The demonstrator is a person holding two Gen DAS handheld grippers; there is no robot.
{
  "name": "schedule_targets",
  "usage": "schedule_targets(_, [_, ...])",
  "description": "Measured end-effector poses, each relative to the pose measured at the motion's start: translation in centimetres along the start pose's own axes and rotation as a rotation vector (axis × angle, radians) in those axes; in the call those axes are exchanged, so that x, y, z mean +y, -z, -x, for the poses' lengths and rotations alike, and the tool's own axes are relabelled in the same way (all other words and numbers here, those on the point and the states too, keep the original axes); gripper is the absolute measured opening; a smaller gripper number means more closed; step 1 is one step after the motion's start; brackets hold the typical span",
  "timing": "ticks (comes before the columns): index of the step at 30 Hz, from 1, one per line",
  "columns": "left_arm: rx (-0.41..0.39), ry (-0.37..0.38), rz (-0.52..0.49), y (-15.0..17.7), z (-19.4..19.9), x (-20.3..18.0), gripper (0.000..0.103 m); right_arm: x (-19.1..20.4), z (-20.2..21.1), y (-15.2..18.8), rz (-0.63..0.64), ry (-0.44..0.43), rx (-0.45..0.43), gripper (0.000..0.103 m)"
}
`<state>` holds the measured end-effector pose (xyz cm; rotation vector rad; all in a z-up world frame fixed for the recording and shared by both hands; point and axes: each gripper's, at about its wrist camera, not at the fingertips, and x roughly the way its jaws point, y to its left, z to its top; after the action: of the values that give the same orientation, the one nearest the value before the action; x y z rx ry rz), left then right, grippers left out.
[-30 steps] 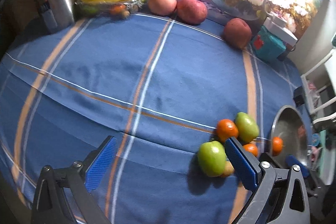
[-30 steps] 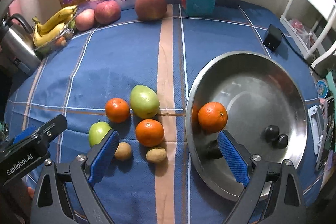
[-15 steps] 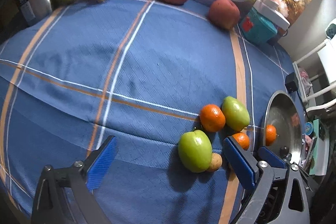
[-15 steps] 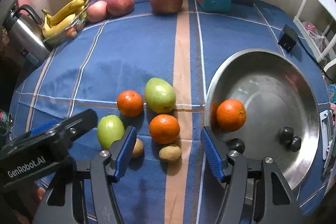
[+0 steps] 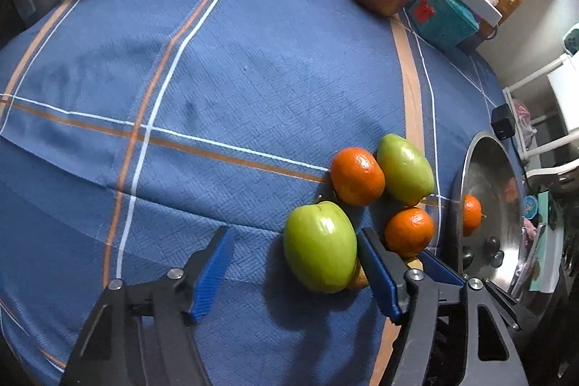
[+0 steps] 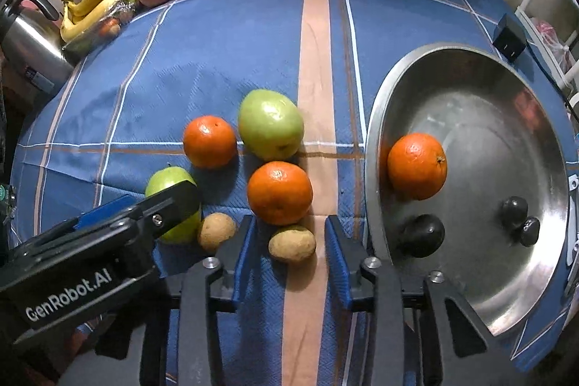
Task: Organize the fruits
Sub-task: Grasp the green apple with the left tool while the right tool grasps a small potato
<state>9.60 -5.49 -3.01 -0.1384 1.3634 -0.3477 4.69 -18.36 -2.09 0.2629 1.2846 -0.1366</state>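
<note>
Both open tongs have advanced: right tongs (image 6: 289, 246) straddle a potato (image 6: 292, 244) hidden from the left tongs (image 5: 295, 272).

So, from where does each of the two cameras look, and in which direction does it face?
Left wrist: sits on the left gripper, low over the blue tablecloth, facing the near green apple between its open jaws.
Right wrist: sits on the right gripper, looking down at a small brown fruit between its open jaws; the left gripper's black body shows at lower left.
Shared: the green apple, the steel bowl and the orange inside it.
</note>
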Motion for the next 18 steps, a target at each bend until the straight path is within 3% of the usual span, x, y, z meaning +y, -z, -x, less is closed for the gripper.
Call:
schedule_targets(8, [0.011, 0.033, -0.013, 0.3, -0.5, -1.2, 0.045, -0.2, -0.6, 0.3, -0.004, 0.0, 0.018, 0.034])
schedule_targets(18, [0.007, 0.024, -0.016, 0.4, -0.6, -1.4, 0.043, -0.2, -0.5, 0.4, 0.004, -0.004, 0.022, 0.029])
